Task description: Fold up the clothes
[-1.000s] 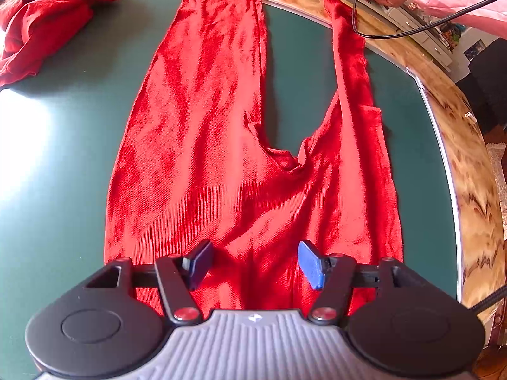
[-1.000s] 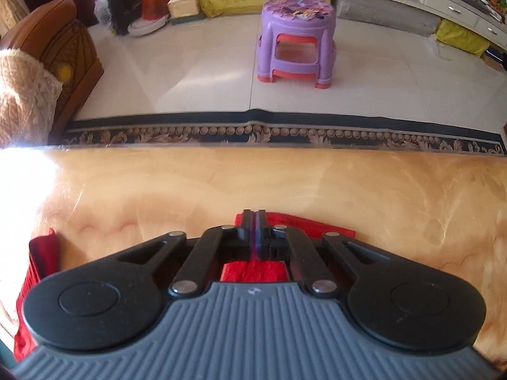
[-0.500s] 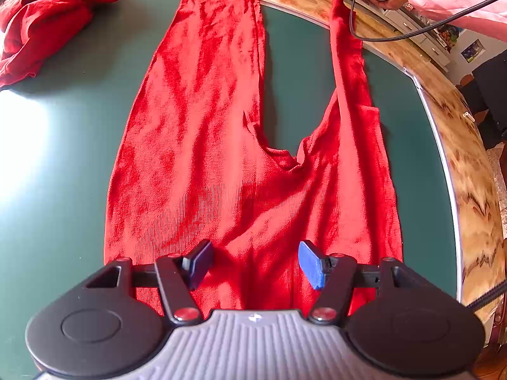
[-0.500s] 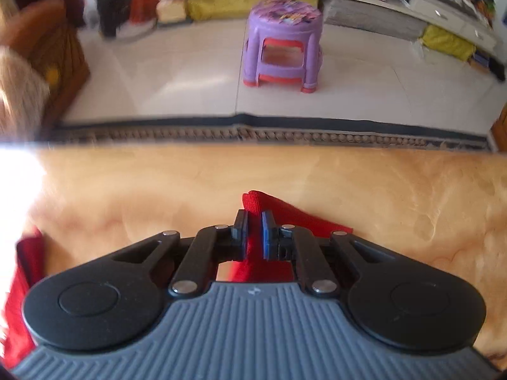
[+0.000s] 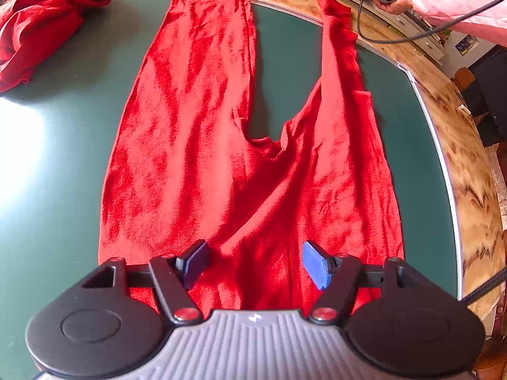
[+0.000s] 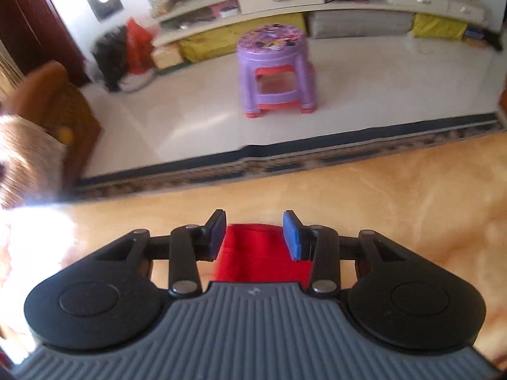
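Both hand-held grippers gaping, holding nothing | left (image 5: 253, 261) — trousers (image 5: 196, 145) waist | right (image 6: 255, 236) — cuff

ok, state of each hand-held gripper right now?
Left hand-held gripper: open, over the waist end of the red trousers, holding nothing.
Right hand-held gripper: open, leg cuff between its fingers, ungripped.

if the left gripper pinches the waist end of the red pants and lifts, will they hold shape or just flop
Probably flop: the red pants lie wrinkled flat on the green table, so the thin knit would likely drape from the left gripper. They look light for their size. The narrow right leg is already bunched and would likely trail and twist.
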Motion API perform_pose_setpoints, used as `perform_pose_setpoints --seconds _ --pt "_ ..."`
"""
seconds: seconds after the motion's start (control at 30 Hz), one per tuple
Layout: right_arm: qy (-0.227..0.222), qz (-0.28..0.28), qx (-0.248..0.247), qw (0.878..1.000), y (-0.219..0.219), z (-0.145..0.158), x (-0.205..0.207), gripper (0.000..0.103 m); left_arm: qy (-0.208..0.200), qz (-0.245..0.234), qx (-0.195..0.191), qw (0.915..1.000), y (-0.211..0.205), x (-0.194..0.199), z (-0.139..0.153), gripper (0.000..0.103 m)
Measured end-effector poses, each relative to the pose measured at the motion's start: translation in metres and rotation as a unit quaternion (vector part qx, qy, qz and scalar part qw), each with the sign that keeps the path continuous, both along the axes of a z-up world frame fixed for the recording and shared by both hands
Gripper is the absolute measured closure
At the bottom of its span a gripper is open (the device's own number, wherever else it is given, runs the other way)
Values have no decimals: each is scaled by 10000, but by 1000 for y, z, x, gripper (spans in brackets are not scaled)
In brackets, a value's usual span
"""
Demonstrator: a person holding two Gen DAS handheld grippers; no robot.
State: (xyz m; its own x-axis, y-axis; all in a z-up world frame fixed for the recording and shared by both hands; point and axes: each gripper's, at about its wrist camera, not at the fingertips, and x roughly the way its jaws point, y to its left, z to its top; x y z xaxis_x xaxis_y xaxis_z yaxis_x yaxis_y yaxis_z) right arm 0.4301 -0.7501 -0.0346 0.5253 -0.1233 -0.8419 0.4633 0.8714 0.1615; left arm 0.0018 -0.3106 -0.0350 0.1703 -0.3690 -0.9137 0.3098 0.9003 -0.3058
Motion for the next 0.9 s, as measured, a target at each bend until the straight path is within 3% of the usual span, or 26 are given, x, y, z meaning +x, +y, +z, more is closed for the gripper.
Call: perform_pose_setpoints --seconds 0.13,0.23,0.3,0.33,0.37,0.4,0.5,0.6,0.73,0.8,0.9 --pt "598 -16 -227 9979 -3 -14 -9 57 6 -38 -1 10000 -3 -1 0 24" --pt "699 56 -50 9975 -2 -22 -18 57 21 -54 0 10000 -2 0 0 24" --pt "812 155 -202 9964 7 -27 -19 58 33 -79 0 10000 -2 0 1 24" --pt "843 215 -296 9958 12 -28 -18 69 42 -84 -3 10000 -2 1 1 24" --pt "835 298 -312 9956 16 -27 -17 91 51 -89 -6 9999 -2 1 1 24" --pt "841 379 -340 9952 21 -25 -16 97 60 -93 -9 9999 -1 1 1 24" --pt "670 656 -305 9951 31 -10 -16 98 75 -104 -4 9999 -1 2 2 24" --pt "66 869 26 9962 33 29 -24 98 85 -115 -14 9999 -2 3 1 24" --pt "-310 1017 -43 9943 25 74 -36 98 81 -141 -20 9999 -2 5 1 23" --pt "-130 932 -316 9951 9 77 -40 98 84 -126 -33 9999 -1 5 1 23" --pt "507 784 -972 9909 -13 54 -41 97 75 -44 -51 9999 0 4 1 24"
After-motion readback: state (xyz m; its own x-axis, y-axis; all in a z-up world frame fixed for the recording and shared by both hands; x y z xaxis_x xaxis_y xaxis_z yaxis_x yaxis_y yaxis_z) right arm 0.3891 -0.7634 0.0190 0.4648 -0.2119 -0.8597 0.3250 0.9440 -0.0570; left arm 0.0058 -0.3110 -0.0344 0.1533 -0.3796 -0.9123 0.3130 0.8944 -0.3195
